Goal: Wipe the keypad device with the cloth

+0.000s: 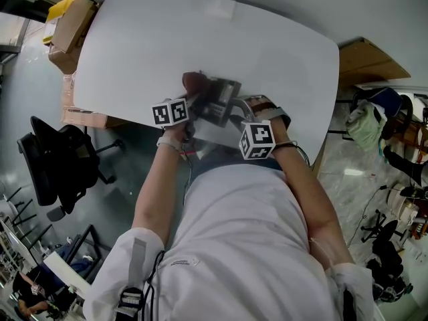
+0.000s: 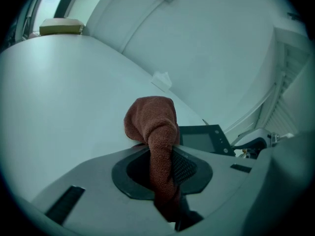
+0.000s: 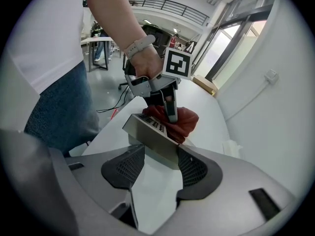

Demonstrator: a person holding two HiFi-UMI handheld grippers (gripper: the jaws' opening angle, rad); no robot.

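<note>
The grey keypad device point(image 3: 150, 136) is gripped at its near end between my right gripper's point(image 3: 160, 165) pads and tilts up over the white table point(image 1: 267, 52). In the head view the keypad device point(image 1: 217, 102) hangs near the table's front edge. My left gripper point(image 2: 160, 168) is shut on a red-brown cloth point(image 2: 153, 127) that bulges out past its jaws. In the right gripper view the left gripper point(image 3: 170, 113) presses the cloth point(image 3: 184, 121) against the device's far end. The device's dark screen point(image 2: 202, 139) shows just right of the cloth in the left gripper view.
Cardboard boxes point(image 1: 70, 25) stand at the table's far left corner. A black office chair point(image 1: 60, 166) is on the floor to the left, and a wooden board point(image 1: 368, 62) leans at the right. A small white object point(image 2: 161, 80) lies at the table's far edge by the wall.
</note>
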